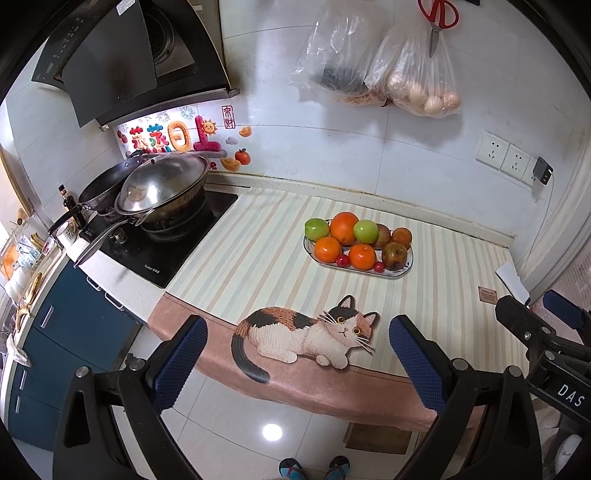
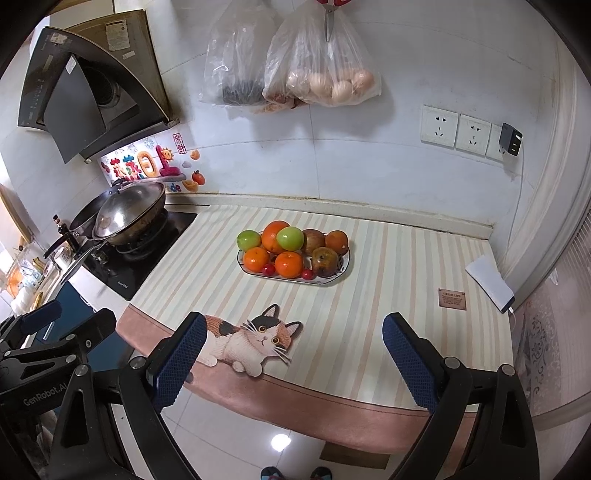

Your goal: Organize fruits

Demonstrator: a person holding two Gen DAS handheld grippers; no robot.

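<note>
Orange and green fruits (image 2: 291, 253) sit piled on the oval plate (image 2: 341, 271) far back on the desk, at 12 o'clock from the right gripper (image 2: 293, 360) and 1 o'clock from the left gripper (image 1: 297, 363), both jaws wide apart, empty.

Scissors (image 1: 437, 14) above the egg bag (image 1: 424, 81) are cropped by the top edge; the dark contents of the bag (image 2: 236, 62) beside it are unidentifiable.

Striped mat (image 1: 258, 243) under fruit plate (image 1: 400, 272)
</note>
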